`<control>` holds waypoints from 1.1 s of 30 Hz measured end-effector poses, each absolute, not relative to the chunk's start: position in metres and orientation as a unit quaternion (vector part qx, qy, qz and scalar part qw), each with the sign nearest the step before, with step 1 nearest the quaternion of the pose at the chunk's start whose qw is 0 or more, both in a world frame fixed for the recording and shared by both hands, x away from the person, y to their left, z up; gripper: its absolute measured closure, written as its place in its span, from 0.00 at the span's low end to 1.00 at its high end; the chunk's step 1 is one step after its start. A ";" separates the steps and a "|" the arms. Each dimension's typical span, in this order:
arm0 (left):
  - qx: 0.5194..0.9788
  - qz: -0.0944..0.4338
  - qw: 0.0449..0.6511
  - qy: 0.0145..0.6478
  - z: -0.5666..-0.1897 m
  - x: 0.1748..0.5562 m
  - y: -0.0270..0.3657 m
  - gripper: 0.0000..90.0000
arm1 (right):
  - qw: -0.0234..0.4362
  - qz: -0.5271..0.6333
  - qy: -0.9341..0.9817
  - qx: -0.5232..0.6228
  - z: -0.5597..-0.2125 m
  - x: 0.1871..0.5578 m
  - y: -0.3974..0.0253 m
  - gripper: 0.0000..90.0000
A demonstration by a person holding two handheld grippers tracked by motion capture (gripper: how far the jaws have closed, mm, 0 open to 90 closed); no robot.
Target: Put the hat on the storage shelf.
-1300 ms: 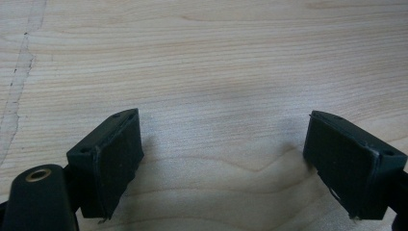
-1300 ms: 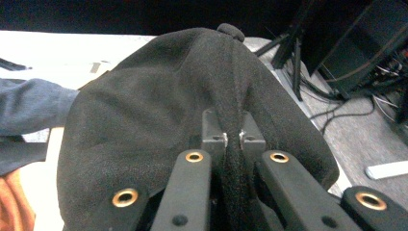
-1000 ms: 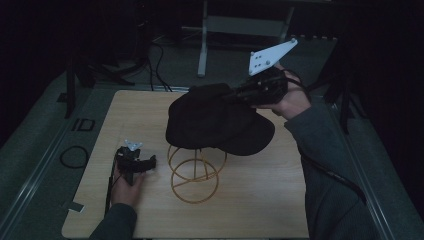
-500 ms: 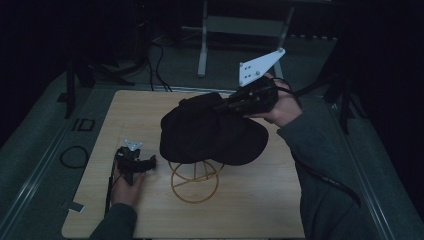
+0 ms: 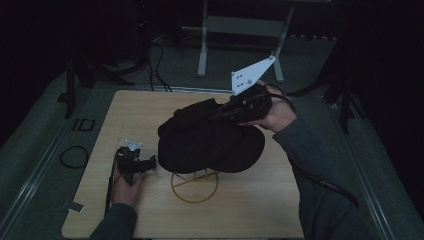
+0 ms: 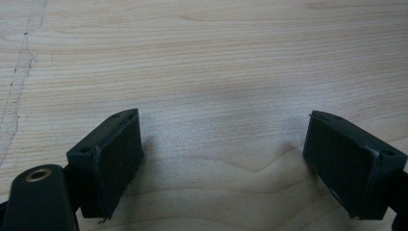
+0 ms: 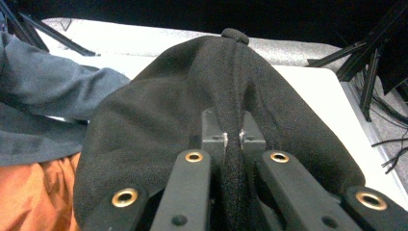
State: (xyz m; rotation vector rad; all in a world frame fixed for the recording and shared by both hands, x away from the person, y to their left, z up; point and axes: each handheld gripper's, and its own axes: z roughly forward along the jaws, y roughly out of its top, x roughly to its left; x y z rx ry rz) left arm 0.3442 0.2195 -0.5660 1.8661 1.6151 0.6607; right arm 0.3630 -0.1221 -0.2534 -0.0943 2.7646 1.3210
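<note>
Above the gold wire stand (image 5: 194,186), a black fleece cap (image 5: 210,142) is held, a fold pinched by the right gripper (image 5: 220,114). Left of the stand, the left gripper (image 5: 148,162) is rested on the counter (image 5: 260,200), fingers (image 6: 111,154) spread.

Setting: dim recording lab or studio. Pale wooden table (image 5: 280,210) on grey carpeted floor (image 5: 30,165); black stands (image 5: 72,82) and loose cables (image 5: 160,62) around it; grey metal frame legs (image 5: 202,47) behind; dark surroundings.
</note>
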 end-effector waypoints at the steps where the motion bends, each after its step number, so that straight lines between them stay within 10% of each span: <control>1: 0.699 0.248 0.289 0.605 -0.566 0.344 0.219 0.15 | 0.037 0.431 0.901 -0.032 -0.254 0.362 -0.121 0.96; 33: 0.699 0.247 0.289 0.606 -0.566 0.344 0.219 0.15 | 0.013 0.415 0.908 -0.047 -0.273 0.357 -0.106 0.95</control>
